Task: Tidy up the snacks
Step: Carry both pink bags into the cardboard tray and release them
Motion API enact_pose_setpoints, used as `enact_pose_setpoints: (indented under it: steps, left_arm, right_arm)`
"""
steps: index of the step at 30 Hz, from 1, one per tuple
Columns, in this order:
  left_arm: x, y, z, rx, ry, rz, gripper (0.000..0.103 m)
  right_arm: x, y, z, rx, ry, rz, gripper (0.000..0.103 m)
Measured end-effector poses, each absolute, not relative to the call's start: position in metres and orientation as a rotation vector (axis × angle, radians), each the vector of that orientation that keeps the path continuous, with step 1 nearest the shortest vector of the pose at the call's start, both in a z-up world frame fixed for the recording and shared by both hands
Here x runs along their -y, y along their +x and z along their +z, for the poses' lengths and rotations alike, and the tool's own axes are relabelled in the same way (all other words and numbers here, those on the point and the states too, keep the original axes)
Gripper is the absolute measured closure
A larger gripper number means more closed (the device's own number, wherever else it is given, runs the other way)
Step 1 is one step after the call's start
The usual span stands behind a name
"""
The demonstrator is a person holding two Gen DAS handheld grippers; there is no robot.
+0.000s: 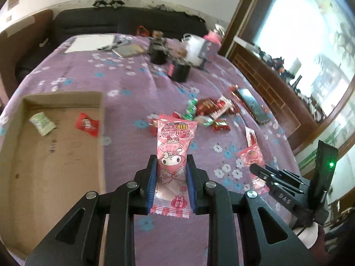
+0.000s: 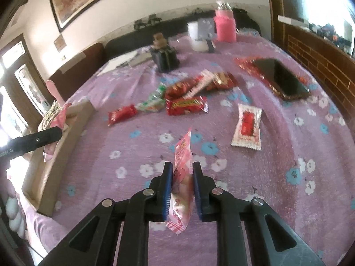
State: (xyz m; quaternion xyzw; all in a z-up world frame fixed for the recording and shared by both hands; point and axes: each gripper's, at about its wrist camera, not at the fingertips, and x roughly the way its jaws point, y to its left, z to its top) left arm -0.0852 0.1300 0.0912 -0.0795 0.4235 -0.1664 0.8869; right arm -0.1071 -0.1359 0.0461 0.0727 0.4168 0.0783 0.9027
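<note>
Snacks in crinkly wrappers lie heaped mid-bed on the purple flowered bedspread (image 1: pixel 137 84); two already sit in the shallow brown cardboard tray (image 1: pixel 101 110) at its left edge. The left gripper (image 1: pixel 171 161) clamps a pink cartoon-print packet (image 1: pixel 175 146), the right gripper (image 2: pixel 182 168) pinches a second pink packet (image 2: pixel 182 166) edge-on. Likely step: carrying to the tray; next, release over it. The second packet's print is unreadable.

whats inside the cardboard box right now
The cardboard box holds a pale green packet and a red packet near its far wall. Its near end runs behind the left claw, unseen.
</note>
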Motion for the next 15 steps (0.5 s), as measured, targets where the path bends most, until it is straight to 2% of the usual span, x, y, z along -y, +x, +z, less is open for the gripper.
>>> enact_pose_setpoints:
  steps: [15]
  left_arm:
    - [-0.264, -0.088, 0.110, -0.847, -0.208, -0.069, 0.081]
  right_arm:
    - [0.054, -0.090, 0.106, -0.812, 0.191, 0.406, 0.085]
